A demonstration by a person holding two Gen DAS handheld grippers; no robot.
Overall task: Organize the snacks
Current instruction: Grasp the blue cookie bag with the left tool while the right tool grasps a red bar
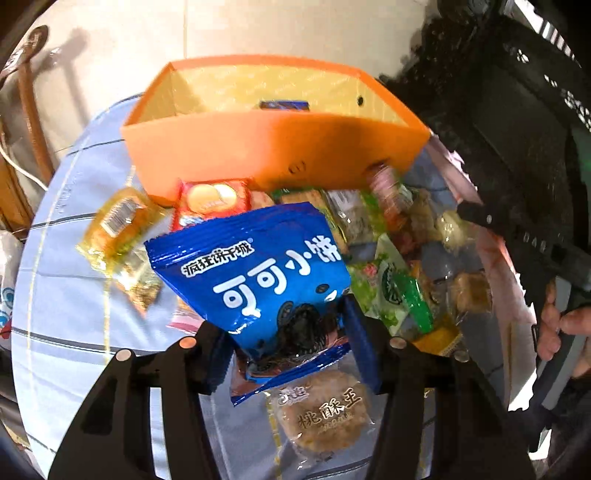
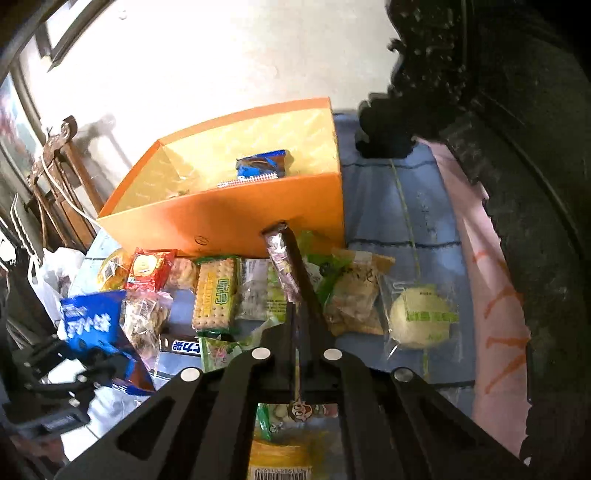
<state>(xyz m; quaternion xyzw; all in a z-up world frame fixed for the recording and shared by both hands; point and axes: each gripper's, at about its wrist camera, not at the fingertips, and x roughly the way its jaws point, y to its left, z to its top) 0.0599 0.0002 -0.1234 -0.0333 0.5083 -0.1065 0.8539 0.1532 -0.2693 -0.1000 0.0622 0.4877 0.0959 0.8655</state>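
Over the snack-strewn tablecloth (image 1: 66, 229), left gripper (image 1: 284, 332) is clasping the blue cookie packet (image 1: 258, 266), right gripper (image 2: 286, 236) pinching a purple bar (image 2: 279, 258); next, carrying both into the orange box (image 2: 229, 221).

We seem to be in a home, most likely a dining or living room. A round tabletop (image 1: 66, 236) under a pale blue checked cloth carries loose snack packets (image 2: 214, 291) and an orange cardboard box (image 2: 229, 218). Beside it we see a carved dark wooden chair (image 2: 55, 162) against a plain white wall (image 2: 207, 55), with a framed picture (image 2: 66, 26) hanging above.
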